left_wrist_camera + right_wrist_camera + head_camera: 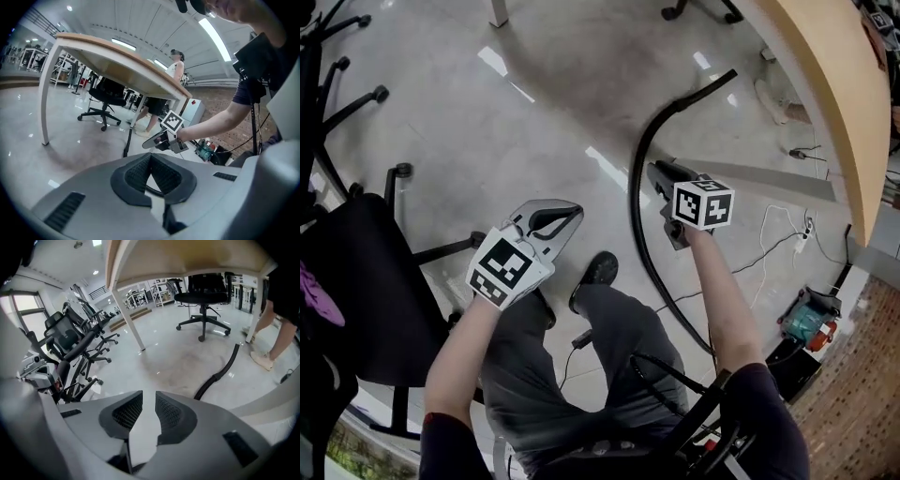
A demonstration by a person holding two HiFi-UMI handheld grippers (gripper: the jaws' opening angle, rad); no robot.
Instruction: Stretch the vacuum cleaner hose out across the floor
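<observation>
Left gripper (565,218): jaws pressed together, empty, above floor (487,122). Right gripper (656,174): jaws slightly parted, nothing between. Vacuum hose (638,164): black arc lying on floor, starts 1 o'clock near desk (825,84), passes just beside right gripper at its 9 o'clock, runs on to 5 o'clock.

Head view steeply down; gripper views low over floor (534,131); all share hose (636,192).
</observation>
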